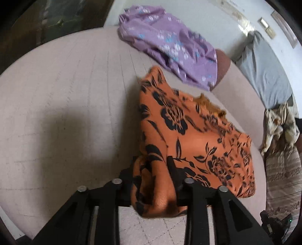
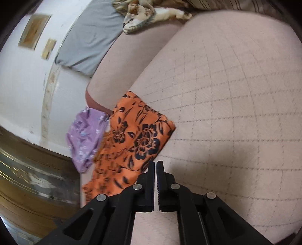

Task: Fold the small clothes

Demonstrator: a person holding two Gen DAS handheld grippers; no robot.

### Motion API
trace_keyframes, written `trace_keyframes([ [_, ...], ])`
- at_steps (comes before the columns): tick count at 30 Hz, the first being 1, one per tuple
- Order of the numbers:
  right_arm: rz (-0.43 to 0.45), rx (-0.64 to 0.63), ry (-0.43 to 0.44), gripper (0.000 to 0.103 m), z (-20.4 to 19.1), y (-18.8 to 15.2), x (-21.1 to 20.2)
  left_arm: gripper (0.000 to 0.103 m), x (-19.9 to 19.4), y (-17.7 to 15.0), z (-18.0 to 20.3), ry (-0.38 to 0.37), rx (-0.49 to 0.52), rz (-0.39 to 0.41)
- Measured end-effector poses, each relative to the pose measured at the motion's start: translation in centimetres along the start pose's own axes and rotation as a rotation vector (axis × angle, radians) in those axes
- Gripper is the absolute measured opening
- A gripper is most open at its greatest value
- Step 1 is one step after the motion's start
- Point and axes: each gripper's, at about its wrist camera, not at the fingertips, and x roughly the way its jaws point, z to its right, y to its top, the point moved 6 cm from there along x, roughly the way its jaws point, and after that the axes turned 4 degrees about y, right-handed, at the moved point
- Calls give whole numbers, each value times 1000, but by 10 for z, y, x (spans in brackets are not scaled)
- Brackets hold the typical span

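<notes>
Left gripper (image 1: 152, 179) clamps a bunched edge of the orange floral garment (image 1: 188, 135) at centre frame on the pink quilt (image 1: 66, 94), right gripper (image 2: 156, 165) pinched shut on nothing, so the fold looks partway with the purple garment (image 1: 169, 43) upper right unfolded.

Pale pink quilted bed in a white-walled room

A pale pink quilted cover (image 2: 226, 84) with a stitched grid spreads across the bed, soft shadows falling on it. A grey pillow (image 2: 90, 43) lies against the white wall (image 2: 22, 79), where two framed pictures (image 2: 34, 32) hang. A crumpled beige patterned cloth (image 2: 143, 17) lies near the pillow, with a striped blanket (image 1: 283, 179) beside it. Dark brown wooden furniture (image 2: 28, 188) stands beside the bed.
</notes>
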Motion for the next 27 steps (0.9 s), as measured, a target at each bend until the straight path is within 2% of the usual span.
trace_keyframes([
  [1,4,-8,14,5,-2,2,-2,39,-16,7,-5,66,14,86],
  [2,9,-16,14,7,-3,2,-2,48,-32,13,-9,132,36,180],
  [3,9,-16,22,16,-3,3,-2,54,-46,20,-12,184,45,255],
  [4,1,-3,35,30,-1,3,0,63,-54,24,-15,212,40,297],
  [5,-14,22,58,73,-1,1,4,64,-63,30,-17,236,29,345],
  [6,-20,45,79,91,-1,-1,8,64,-68,34,-13,226,36,370],
  [8,-22,52,98,90,-5,-4,17,64,-58,35,2,174,89,340],
  [10,-75,55,94,89,-7,-8,36,64,-38,25,24,112,149,281],
  [11,-95,92,101,84,-3,-9,47,64,-26,21,34,102,174,257],
  [12,-109,120,99,78,1,-9,58,64,-18,16,41,98,192,243],
  [16,-103,139,28,68,12,4,92,64,29,4,45,103,189,129],
  [20,-18,139,16,68,12,30,117,64,43,4,38,150,205,129],
  [22,17,104,6,64,7,40,130,64,44,4,37,153,211,124],
  [23,18,84,-1,41,5,43,135,64,43,4,37,152,211,125],
  [24,-19,56,-9,21,3,45,149,64,43,7,36,147,205,124],
  [25,-38,61,-14,20,4,44,157,64,44,9,36,139,194,121],
  [27,-18,26,-39,16,-7,45,154,64,41,16,33,118,162,113],
])
